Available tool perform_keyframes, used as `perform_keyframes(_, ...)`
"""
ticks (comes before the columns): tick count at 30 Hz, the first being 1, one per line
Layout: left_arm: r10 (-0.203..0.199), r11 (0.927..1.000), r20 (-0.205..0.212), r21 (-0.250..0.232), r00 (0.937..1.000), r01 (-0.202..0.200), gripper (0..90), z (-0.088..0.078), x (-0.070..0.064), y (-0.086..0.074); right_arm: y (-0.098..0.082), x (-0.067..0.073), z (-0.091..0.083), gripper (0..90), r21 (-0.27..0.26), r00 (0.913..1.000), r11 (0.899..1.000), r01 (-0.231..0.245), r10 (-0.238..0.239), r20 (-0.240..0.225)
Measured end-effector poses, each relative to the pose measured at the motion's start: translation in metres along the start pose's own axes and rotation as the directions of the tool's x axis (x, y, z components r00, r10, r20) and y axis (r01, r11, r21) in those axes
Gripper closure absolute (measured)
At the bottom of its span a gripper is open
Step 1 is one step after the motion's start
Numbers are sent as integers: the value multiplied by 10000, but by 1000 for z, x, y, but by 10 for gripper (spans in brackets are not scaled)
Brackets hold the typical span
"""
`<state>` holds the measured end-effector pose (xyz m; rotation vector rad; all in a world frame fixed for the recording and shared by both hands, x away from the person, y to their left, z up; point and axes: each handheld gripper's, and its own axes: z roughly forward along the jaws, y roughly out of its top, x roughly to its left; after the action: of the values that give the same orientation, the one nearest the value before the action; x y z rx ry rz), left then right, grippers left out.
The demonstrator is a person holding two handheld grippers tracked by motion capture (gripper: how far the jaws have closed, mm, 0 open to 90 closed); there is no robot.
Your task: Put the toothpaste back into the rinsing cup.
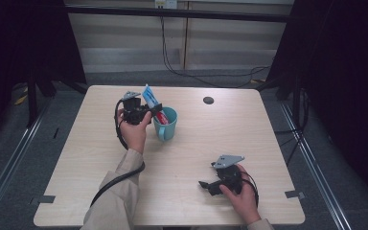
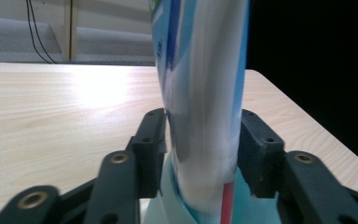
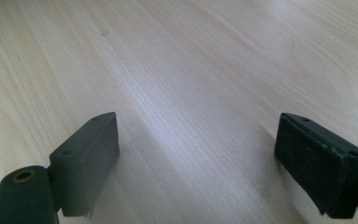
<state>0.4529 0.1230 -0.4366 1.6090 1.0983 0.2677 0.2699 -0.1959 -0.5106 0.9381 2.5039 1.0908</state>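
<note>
Right gripper [image 1: 206,186] sits low near the front right of the table [image 1: 249,139], in the person's right hand [image 1: 242,196], pointing left across the top. In the right gripper view its jaws stand wide apart with bare wood grain between the pads [image 3: 86,163], nothing held, nothing touching. Grey plate on top is visible in the high view. Left gripper [image 1: 155,109] is farther back, left of centre, in the left hand [image 1: 134,132], cable looping down along the sleeve [image 1: 117,201]. It points right, over the mug [image 1: 166,123], a light blue one with the handle facing the front edge. Tube [image 1: 151,101], white and blue with a red stripe, stands in the mug, leaning up and left, upper end sticking out above the gripper. In the left gripper view the tube [image 2: 203,93] runs upright between the jaws, bottom end down inside the mug rim [image 2: 168,205]. Jaws partly open: the left pad [image 2: 151,149] looks close against the tube or just touching, the right pad [image 2: 258,149] seems to have a thin gap; can't tell if there's any real squeeze left. Behind the mug, a small dark round hole [image 1: 208,100] in the tabletop near the far edge. Beyond the table, grey floor, cables [image 1: 172,62] hanging down the back wall.
</note>
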Motion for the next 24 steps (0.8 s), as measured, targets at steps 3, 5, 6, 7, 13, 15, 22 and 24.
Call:
perform_keyframes(3,-17,10000,-31,5,10000,17,453,-1,2,0,0,0,0,132,-2,10000,10000,4,-4,-1)
perform_keyframes(5,-39,10000,-46,-52,10000,39,410,-3,2,-1,0,0,0,132,0,10000,10000,4,-4,1)
perform_keyframes(6,-39,10000,-46,-52,10000,39,388,-3,2,-1,0,0,0,132,1,10000,10000,3,-3,1)
perform_keyframes(7,26,10000,-77,-80,10000,-26,388,-4,3,-1,0,0,0,132,1,10000,10000,3,-3,1)
perform_keyframes(13,-17,10000,-117,-44,9999,17,282,-9,6,-1,0,0,0,132,0,10000,10000,0,0,-3)
perform_keyframes(15,-18,10000,-47,-18,10000,18,276,-11,6,-1,0,0,0,132,1,10000,10000,-2,2,-2)
perform_keyframes(22,260,9996,-41,137,9997,-259,260,-21,8,-3,0,0,0,132,-4,10000,10000,-13,13,5)
perform_keyframes(24,290,9995,-25,118,9996,-290,258,-24,9,-5,0,0,0,132,-5,10000,10000,-14,14,5)
